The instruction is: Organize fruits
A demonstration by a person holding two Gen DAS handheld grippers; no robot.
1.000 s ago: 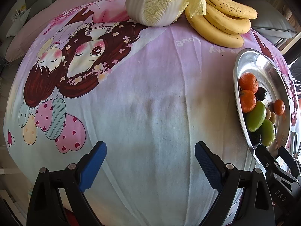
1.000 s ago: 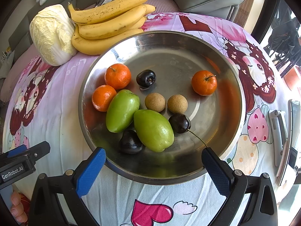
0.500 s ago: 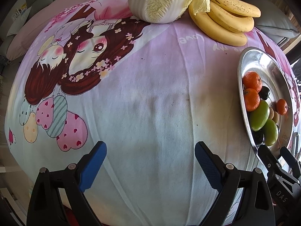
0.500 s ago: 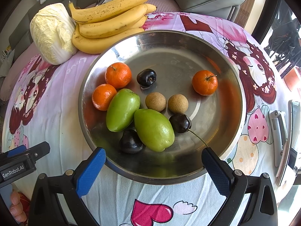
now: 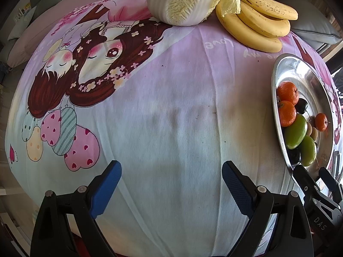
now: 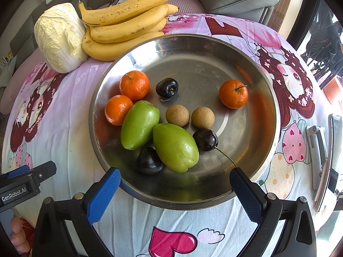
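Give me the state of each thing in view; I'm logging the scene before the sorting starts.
left gripper: open, empty, over bare cloth.
right gripper: open, empty, at the bowl's near rim.
steel bowl: upright, holding loose fruit.
bananas: one bunch, outside the bowl.
cabbage: on the cloth, beside the bananas.

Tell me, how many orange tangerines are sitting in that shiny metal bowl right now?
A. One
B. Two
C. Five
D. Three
D: the right wrist view shows three tangerines in the metal bowl, two touching at the left and one apart on the right.
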